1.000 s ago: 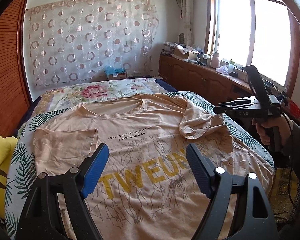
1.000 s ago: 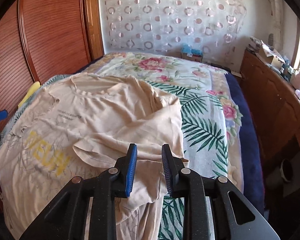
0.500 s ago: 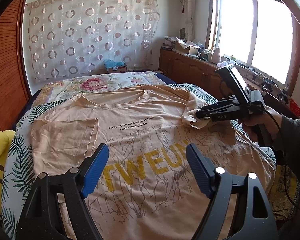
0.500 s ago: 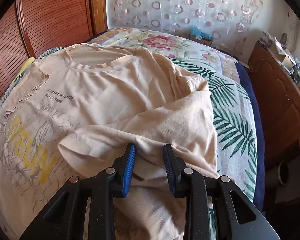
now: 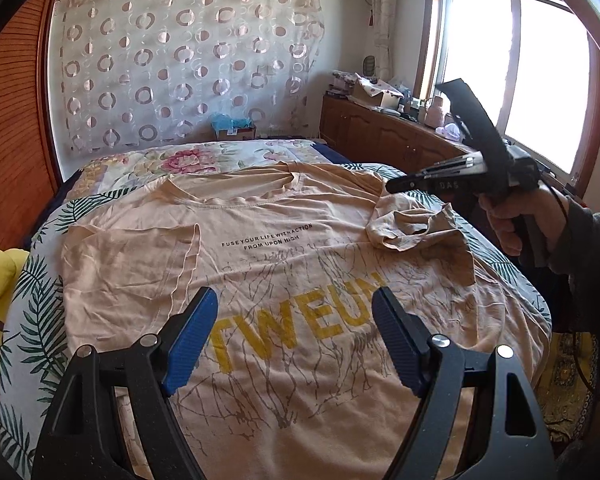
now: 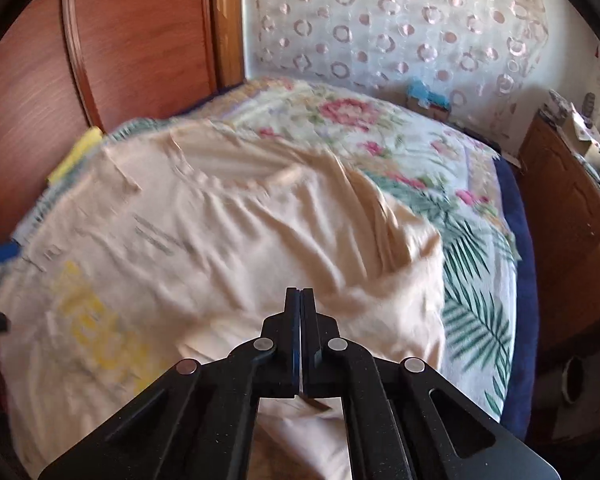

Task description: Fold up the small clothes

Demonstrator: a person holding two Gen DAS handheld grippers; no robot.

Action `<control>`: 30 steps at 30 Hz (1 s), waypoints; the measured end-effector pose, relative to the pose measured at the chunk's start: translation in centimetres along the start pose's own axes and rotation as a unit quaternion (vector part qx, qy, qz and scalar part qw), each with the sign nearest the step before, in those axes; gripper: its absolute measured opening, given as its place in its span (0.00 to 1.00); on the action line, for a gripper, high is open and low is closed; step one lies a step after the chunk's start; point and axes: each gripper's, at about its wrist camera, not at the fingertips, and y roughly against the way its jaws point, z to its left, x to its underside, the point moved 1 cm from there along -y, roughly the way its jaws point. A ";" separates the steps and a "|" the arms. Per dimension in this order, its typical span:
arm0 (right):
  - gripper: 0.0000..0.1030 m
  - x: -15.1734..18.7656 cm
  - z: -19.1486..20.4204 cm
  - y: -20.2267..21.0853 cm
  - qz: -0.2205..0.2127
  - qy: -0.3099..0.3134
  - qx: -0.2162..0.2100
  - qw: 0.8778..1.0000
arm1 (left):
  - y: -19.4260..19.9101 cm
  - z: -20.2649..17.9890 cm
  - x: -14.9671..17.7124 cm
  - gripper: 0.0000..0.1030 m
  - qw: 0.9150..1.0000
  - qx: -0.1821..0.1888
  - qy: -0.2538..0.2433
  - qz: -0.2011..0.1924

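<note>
Leaf-and-flower bedding (image 5: 32, 308) covers a bed below a circle-patterned curtain (image 5: 180, 64), and a peach T-shirt (image 5: 284, 248) with yellow lettering lies spread face up on it. Just ahead of the shirt's lower front, the left gripper (image 5: 294, 334) hangs with its blue pads wide apart, gripping nothing. Over the shirt's crumpled sleeve (image 5: 416, 228), the right gripper (image 6: 300, 294) has its jaws pressed together, empty, above the cloth.

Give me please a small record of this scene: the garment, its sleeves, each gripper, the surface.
garment: peach T-shirt, front up, spread flat
sleeves: one folded in flat; other sleeve bunched
left gripper: open, above the yellow print, holding nothing
right gripper: jaws together; nothing visibly between them
surface: bed, leaf-print cover
</note>
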 end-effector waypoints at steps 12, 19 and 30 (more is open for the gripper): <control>0.35 -0.6 1.9 -1.3 0.010 0.028 0.033 0.999 | 0.1 0.5 0.4 0.78 1.000 0.004 0.005 0.004; 0.35 2.9 -1.3 -3.1 0.068 0.009 0.041 0.997 | -0.1 0.4 0.5 0.78 1.000 0.008 0.008 0.005; 0.02 2.2 -0.5 -1.3 0.042 0.033 0.027 0.998 | -0.2 0.3 0.6 0.78 1.000 0.006 0.007 0.007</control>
